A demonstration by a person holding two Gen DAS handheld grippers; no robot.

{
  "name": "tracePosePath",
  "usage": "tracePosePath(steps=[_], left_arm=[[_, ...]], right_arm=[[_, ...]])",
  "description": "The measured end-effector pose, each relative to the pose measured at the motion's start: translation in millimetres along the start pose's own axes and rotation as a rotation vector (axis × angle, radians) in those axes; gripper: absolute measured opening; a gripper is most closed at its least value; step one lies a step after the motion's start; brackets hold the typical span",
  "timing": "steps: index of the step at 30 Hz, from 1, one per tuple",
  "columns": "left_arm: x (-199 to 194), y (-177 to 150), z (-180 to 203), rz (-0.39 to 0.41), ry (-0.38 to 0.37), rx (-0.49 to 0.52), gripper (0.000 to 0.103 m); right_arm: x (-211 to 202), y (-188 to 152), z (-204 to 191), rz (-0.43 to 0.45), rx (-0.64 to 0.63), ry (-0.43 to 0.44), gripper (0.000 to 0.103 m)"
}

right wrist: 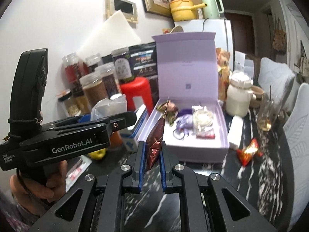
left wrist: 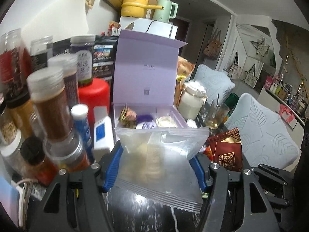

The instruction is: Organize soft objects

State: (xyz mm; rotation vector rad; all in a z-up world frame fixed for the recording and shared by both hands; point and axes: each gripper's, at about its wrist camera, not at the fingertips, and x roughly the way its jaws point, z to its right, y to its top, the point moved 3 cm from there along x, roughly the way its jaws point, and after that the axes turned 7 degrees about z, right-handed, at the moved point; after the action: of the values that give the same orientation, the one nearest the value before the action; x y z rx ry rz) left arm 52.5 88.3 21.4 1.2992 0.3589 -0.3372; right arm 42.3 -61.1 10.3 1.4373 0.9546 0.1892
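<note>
I have both loads lifted: left gripper (left wrist: 158,166) fingers part-open, clamped on the clear pouch (left wrist: 160,154), right gripper (right wrist: 152,154) pinched tight on the red foil packet (right wrist: 154,141). Next, carry them over the lilac box (right wrist: 193,145) and release inside

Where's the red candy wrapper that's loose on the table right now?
In the right wrist view the red candy wrapper lies on the dark marbled table, right of the open lilac box and in front of the drinking glass.
</note>
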Motion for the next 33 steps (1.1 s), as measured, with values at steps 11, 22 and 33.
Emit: tracePosePath(steps=[11,22,33], left_arm=[[34.7,45.9,3.7,0.069,-0.007,0.007,0.064],[73.8,75.5,-4.1,0.106,0.019,0.017,0.064],[111.2,86.7,-14.7,0.133,0.06,-0.042,0.064]], right_arm=[[23.4,42.3,28.2,0.051,-0.009,-0.005,0.013],[58.2,75.0,54.2,0.088,-0.029,-0.022,0.013],[95.7,90.7,86.7,0.086,-0.009,-0.038,0.013]])
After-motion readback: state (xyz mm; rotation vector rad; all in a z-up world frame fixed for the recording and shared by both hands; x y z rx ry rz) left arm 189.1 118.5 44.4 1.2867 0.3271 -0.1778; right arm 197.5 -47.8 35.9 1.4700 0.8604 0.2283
